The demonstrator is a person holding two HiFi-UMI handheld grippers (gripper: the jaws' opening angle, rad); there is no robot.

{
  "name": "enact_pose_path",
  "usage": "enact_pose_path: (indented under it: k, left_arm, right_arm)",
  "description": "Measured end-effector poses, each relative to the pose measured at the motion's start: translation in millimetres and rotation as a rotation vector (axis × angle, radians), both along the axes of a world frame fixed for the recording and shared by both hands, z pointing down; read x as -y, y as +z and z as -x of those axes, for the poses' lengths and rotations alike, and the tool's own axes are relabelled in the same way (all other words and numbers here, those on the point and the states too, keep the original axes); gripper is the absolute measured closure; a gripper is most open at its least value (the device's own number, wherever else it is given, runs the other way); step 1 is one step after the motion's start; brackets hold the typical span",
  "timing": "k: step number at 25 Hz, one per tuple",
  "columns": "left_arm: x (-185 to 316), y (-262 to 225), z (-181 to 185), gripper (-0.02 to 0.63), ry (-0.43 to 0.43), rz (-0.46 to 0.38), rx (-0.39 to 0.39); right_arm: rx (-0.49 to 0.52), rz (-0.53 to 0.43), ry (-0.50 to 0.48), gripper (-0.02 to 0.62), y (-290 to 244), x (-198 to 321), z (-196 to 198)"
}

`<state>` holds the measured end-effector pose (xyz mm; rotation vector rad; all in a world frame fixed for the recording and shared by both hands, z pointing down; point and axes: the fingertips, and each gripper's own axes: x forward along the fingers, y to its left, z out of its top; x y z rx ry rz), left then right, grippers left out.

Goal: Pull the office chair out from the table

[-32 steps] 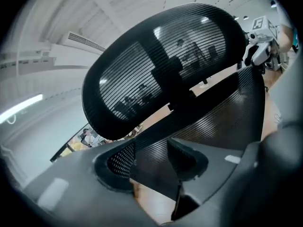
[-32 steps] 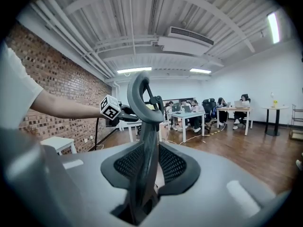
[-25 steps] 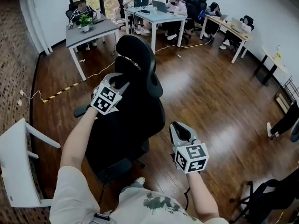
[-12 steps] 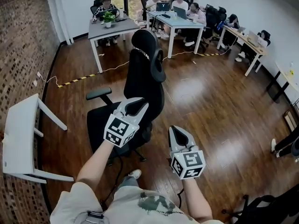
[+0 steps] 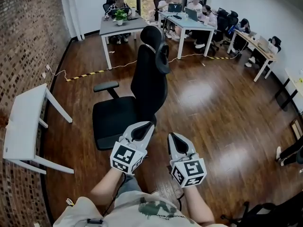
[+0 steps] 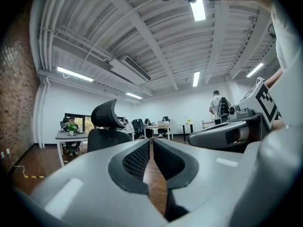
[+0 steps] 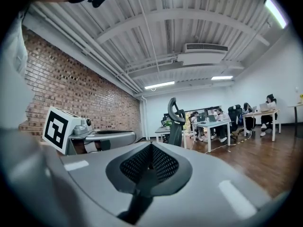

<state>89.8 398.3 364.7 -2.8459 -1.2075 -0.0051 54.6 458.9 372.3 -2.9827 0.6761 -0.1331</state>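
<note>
Head view: office chair point(image 5: 142, 93) stood on the wood floor point(image 5: 213, 108), seat facing the white bench point(image 5: 23, 122) at left, well apart from it. I held both tools level behind the chair's back, clear of it. Left tool point(image 5: 143, 126) had just been closing, jaws almost together, empty; right tool point(image 5: 174, 137) pressed together, empty
</note>
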Motion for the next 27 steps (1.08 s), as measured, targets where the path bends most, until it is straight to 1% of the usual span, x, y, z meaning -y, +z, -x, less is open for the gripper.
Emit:
enact_pose_path:
  k: [3, 5, 11, 19, 27]
  left_arm:
    - [-4, 2, 21, 0.566, -0.009, 0.008, -0.002]
    - [-7, 5, 31, 0.588, -0.024, 0.019, 0.002]
    - [-9, 22, 47, 0.589, -0.058, 0.031, 0.045]
    - [10, 21, 49, 0.589, -0.103, 0.065, 0.066]
    - [15, 11, 52, 0.589, -0.12, 0.082, 0.06]
  right_arm:
    - [-0.009, 0.004, -0.026, 0.595, 1, 6, 10]
    - [-0.011, 0.001, -0.043, 0.595, 4, 8, 15]
    - [-0.012, -0.005, -0.07, 0.595, 9, 12, 24]
    - [-0.016, -0.017, -0.088, 0.595, 11, 22, 22]
    - [-0.016, -0.006, -0.113, 0.595, 7, 33, 23]
